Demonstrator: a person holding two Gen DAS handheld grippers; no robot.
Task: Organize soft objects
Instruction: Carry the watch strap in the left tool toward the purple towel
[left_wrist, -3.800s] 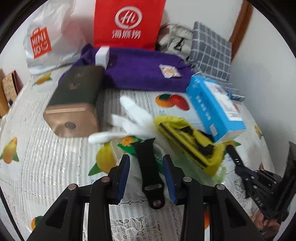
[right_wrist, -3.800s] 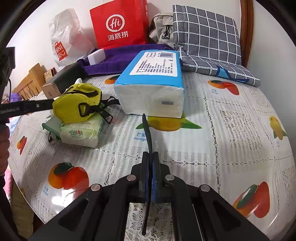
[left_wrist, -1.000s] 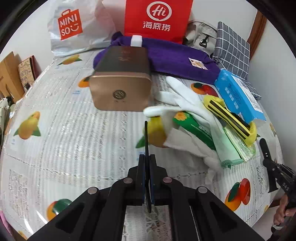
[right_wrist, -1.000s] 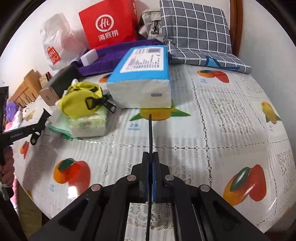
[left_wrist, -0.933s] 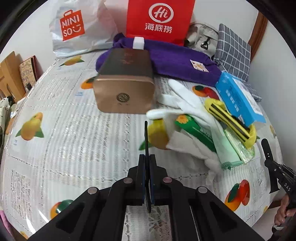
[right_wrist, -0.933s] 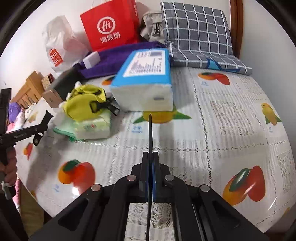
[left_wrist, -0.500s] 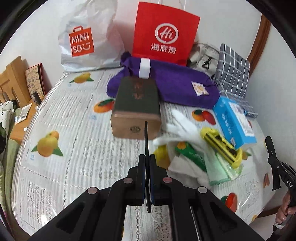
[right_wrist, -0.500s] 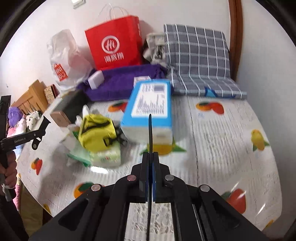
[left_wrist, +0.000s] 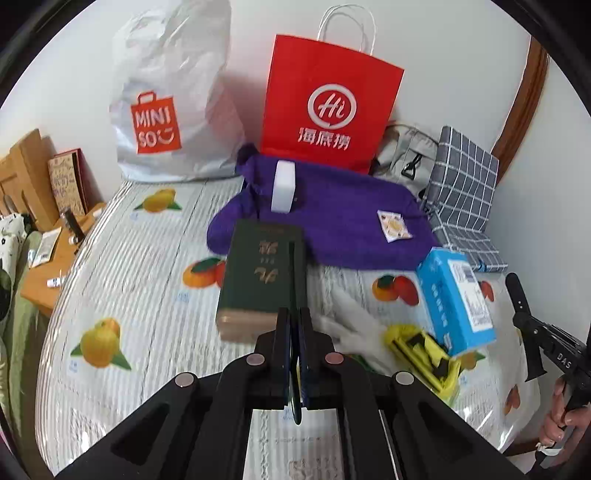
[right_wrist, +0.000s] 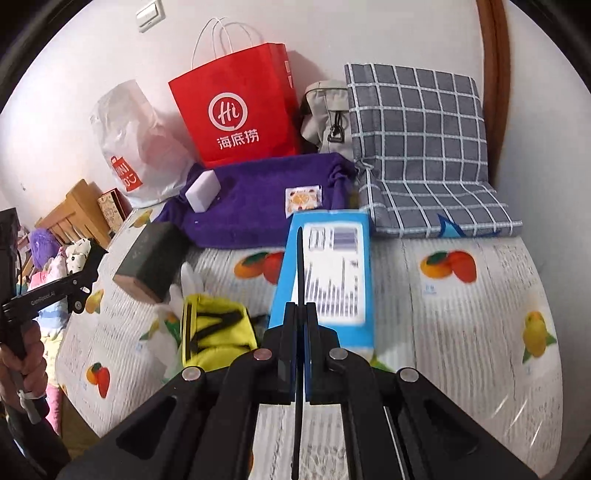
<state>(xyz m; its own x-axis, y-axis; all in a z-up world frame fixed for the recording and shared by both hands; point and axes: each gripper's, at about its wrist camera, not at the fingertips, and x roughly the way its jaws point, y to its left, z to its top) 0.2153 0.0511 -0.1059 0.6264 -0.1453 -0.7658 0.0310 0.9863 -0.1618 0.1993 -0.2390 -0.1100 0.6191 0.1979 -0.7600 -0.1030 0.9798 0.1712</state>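
Black strap thin, flat, edge-on

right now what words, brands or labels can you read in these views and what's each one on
"MINI SO" on the white plastic bag.
"Hi" over "海底捞" on the red paper bag.
"DAS" on the right gripper, seen from the left wrist.
Gold characters on the dark green box: too stylised to read.
Print on the blue tissue pack: blurred.
White lettering on the left gripper, seen from the right wrist: too small.
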